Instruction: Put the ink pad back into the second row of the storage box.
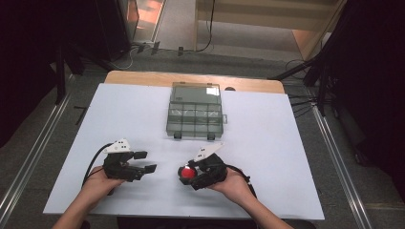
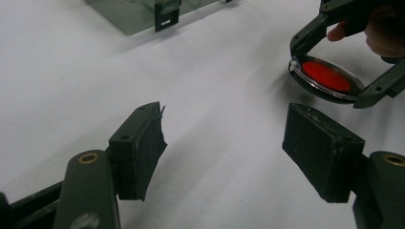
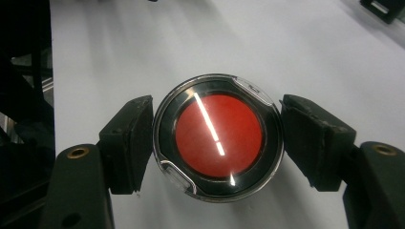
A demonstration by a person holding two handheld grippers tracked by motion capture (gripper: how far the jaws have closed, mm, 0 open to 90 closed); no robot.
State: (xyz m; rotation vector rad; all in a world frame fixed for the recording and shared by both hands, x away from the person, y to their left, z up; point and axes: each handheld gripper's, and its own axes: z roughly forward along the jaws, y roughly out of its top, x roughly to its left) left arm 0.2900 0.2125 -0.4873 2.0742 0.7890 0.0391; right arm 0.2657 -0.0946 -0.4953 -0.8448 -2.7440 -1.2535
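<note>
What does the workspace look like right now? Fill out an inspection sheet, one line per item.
Surface: white sheet over a wooden table, bare apart from the items below.
Job's things: round case with a red centre between the right gripper's pads; clear compartment box at the far middle, lid closed, contents too small to tell.
Clutter: nothing seen.
Grippers: left gripper open, nothing between its jaws; right gripper shut on the round case, pads on its rim at opposite sides.
Cables: a black cable trails from each gripper toward the person; more cables lie on the floor beyond the table.
Surroundings: dark stands at both sides, metal floor rails.
</note>
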